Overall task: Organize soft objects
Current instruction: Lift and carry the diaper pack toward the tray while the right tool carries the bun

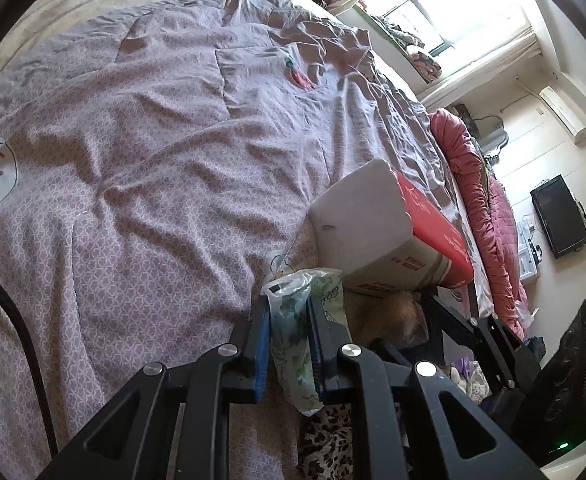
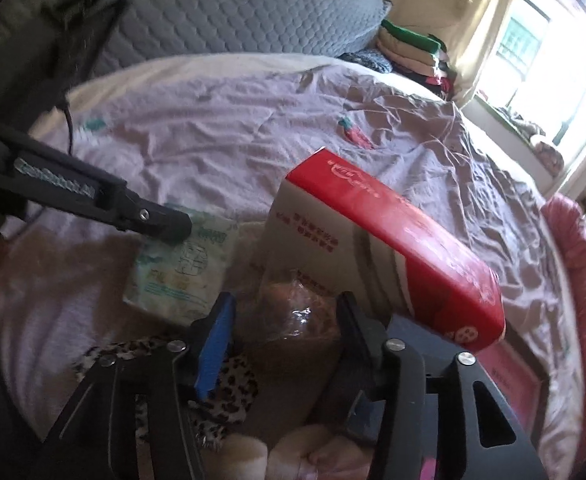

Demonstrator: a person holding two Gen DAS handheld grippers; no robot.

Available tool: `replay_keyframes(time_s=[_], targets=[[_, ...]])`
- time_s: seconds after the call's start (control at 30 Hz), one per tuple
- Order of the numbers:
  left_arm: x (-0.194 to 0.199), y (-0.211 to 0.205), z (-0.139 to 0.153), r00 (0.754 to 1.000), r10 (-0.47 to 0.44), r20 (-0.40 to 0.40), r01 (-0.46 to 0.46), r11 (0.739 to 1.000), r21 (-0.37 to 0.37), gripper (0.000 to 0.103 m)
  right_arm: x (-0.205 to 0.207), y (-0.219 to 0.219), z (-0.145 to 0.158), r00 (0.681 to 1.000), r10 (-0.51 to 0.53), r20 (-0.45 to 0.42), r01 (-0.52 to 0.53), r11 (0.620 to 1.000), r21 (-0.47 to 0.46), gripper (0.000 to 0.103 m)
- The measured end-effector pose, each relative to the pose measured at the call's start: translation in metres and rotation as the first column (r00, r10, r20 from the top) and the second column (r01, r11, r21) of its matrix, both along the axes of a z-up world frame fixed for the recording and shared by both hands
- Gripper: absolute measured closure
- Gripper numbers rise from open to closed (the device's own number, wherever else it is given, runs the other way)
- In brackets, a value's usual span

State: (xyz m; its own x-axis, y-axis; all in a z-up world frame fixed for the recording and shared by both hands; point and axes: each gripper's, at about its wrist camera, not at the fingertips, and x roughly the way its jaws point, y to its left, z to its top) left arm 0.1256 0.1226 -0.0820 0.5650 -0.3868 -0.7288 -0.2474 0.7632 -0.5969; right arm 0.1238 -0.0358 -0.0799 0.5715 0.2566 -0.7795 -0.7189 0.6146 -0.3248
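Note:
My left gripper [image 1: 289, 312] is shut on a green-and-white tissue pack [image 1: 293, 344] in clear plastic, held on edge over the bed. The same pack [image 2: 181, 276] shows in the right wrist view, with the left gripper's finger [image 2: 161, 220] on it. My right gripper [image 2: 285, 312] has its jaws on either side of a brown soft object in clear wrap [image 2: 301, 320]; whether they are pressing it I cannot tell. A red-and-white cardboard box [image 2: 393, 248] stands just behind both; it also shows in the left wrist view [image 1: 377, 220].
A leopard-print cloth [image 2: 229, 388] lies under the right gripper, also low in the left wrist view [image 1: 329, 440]. A wrinkled mauve quilt [image 1: 153, 152] covers the bed. A pink duvet [image 1: 489, 216] lies along the far edge. Folded clothes [image 2: 409, 52] are stacked by the window.

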Motion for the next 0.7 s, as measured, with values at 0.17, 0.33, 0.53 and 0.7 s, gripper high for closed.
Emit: replay_keyframes(time_s=[0.17, 0.33, 0.53, 0.7], targets=[[0.001, 0.001, -0.003, 1.0, -0.002, -0.009, 0.002, 1.0, -0.005, 0.085, 0.003, 0.017, -0.024, 0.998, -0.02, 0.057, 0.028, 0.99, -0.136, 0.044], [0.004, -0.003, -0.006, 1.0, -0.015, -0.013, 0.015, 1.0, 0.002, 0.085, 0.01, 0.006, -0.024, 0.997, -0.053, 0.053, 0.056, 0.997, -0.06, 0.05], [0.003, -0.008, 0.006, 0.999, -0.03, 0.031, 0.029, 0.999, 0.014, 0.086, 0.016, -0.038, 0.016, 0.99, -0.1, -0.102, 0.126, 0.945, 0.303, 0.051], [0.001, -0.018, 0.029, 0.994, -0.05, 0.098, 0.043, 0.997, 0.067, 0.086, 0.013, -0.058, 0.043, 0.985, -0.127, -0.12, 0.165, 0.9, 0.404, 0.051]])
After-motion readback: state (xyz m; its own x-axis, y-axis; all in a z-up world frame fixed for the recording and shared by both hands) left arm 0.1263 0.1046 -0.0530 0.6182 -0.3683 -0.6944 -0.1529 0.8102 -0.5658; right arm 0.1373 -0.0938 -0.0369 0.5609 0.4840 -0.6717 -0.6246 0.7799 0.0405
